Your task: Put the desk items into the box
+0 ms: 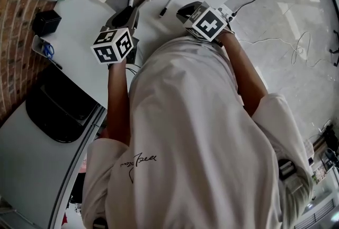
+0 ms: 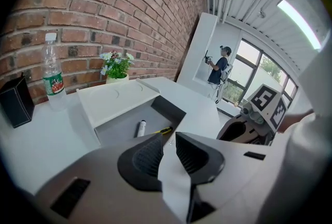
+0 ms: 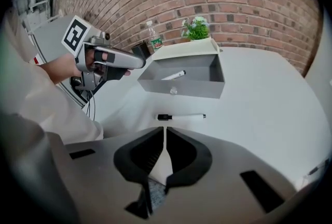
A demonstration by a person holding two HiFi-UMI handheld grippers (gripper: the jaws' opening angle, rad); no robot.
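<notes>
Grey open box (image 3: 181, 87): white marker (image 3: 174, 75), yellow pencil (image 2: 165, 130) in.
Surface (image 3: 259, 103): black-capped white marker (image 3: 181, 115) not yet boxed.
Jaws: L gripper (image 2: 167, 153) ajar, R gripper (image 3: 165, 140) prob. shut; both empty.

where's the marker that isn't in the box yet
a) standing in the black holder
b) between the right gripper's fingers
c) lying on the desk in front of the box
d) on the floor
c, the loose marker lies flat on the white desk, just outside the front wall of the grey box.
</notes>
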